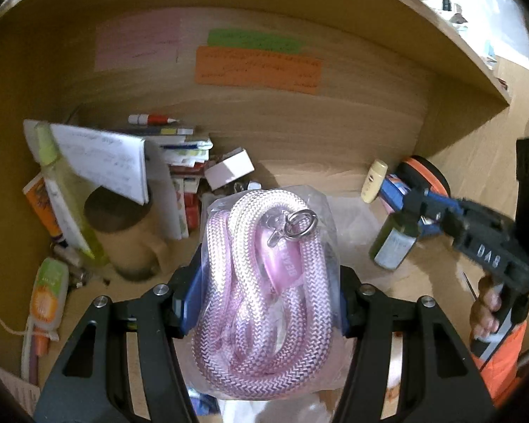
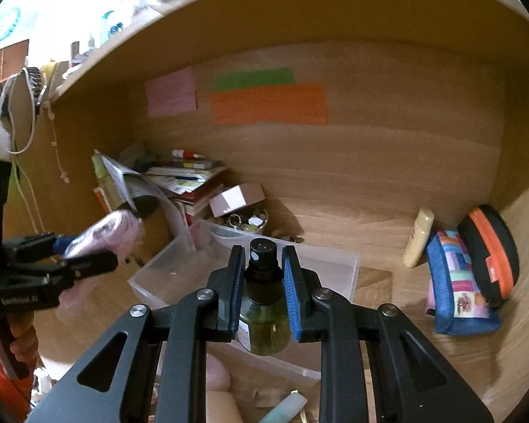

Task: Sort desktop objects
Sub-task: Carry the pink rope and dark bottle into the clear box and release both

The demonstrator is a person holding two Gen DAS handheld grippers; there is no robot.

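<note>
Pink-and-white braided rope coiled inside a clear plastic bag (image 1: 264, 292) fills the foreground of the left wrist view, clamped from both sides by the blue pads of the left gripper (image 1: 264, 303), jaws about half spread around the bundle. A silver swivel clasp (image 1: 296, 227) sits on top of the coils, and the whole package is up off the wooden desk (image 1: 317, 176).

Over on the right, the right gripper (image 2: 264, 278) has its jaws drawn in tight on a small dark green glass spray bottle with a black nozzle (image 2: 263, 303), pads pressing the neck and shoulders, bottle upright and clear of the surface. Beneath and behind it lies a clear plastic storage bin (image 2: 321, 264), just in front of a small open bowl of metal trinkets (image 2: 247, 220).

Back left corner: a leaning stack of books and papers (image 2: 190, 179) with a red-and-white correction pen (image 2: 188, 155) on top, and a small white-and-brown cardboard box (image 2: 236, 195) tilted beside it. Right side: a pale yellow tube (image 2: 419, 236) stands against the wall, next to a blue patchwork pouch (image 2: 458, 282) and a black round case with an orange zipper band (image 2: 490, 246), the two touching.

Pink (image 2: 171, 91), green (image 2: 254, 79) and orange paper notes (image 2: 268, 104) are stuck to the back panel. A hand in an orange sleeve (image 1: 486, 310) grips the right tool's handle.
</note>
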